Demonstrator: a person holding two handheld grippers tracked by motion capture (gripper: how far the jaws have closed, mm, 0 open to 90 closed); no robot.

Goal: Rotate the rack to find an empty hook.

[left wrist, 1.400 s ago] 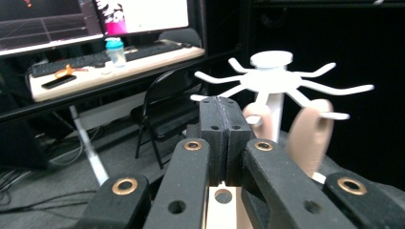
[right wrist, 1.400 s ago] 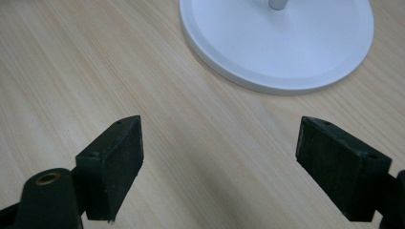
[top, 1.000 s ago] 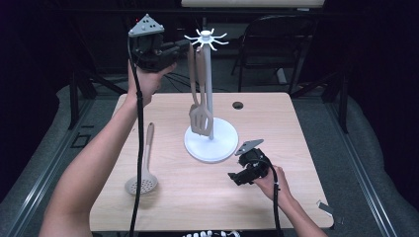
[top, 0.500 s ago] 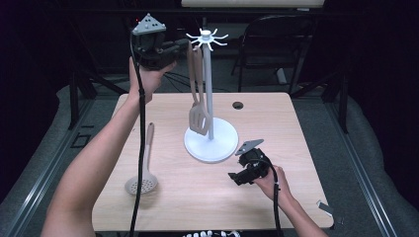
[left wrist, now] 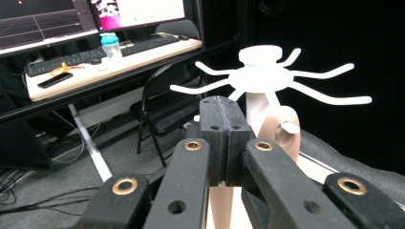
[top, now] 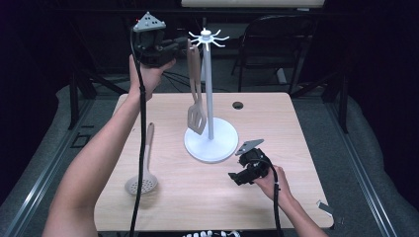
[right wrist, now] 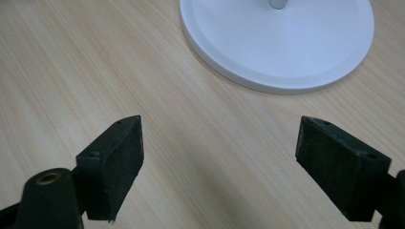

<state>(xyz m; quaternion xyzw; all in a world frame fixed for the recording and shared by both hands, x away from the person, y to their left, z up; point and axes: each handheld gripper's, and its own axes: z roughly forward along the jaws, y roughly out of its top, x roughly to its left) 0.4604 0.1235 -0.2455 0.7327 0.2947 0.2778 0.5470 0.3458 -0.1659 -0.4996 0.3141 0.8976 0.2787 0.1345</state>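
A white utensil stand (top: 209, 89) with spider-like hooks (left wrist: 267, 76) rises from a round base (right wrist: 277, 43) at mid-table. A beige slotted spatula (top: 196, 116) hangs from a hook by the hole in its handle end (left wrist: 282, 128). My left gripper (top: 178, 45) is held high, level with the hooks and just left of the handle top, its pads (left wrist: 224, 119) pressed together with nothing visible between them. A beige skimmer (top: 143, 170) lies on the table's left side. My right gripper (right wrist: 227, 167) rests open on the table beside the base, nothing between its pads.
A small black round insert (top: 238, 105) sits in the wooden table (top: 286, 128) behind the stand. A dark folding chair (top: 276, 39) stands beyond the far edge. Past the hooks is a desk with monitors, a keyboard and a bottle (left wrist: 110, 47).
My left gripper has edged slightly right toward the stand's top, and the hanging spatula has swung a little. The right gripper has stayed put.
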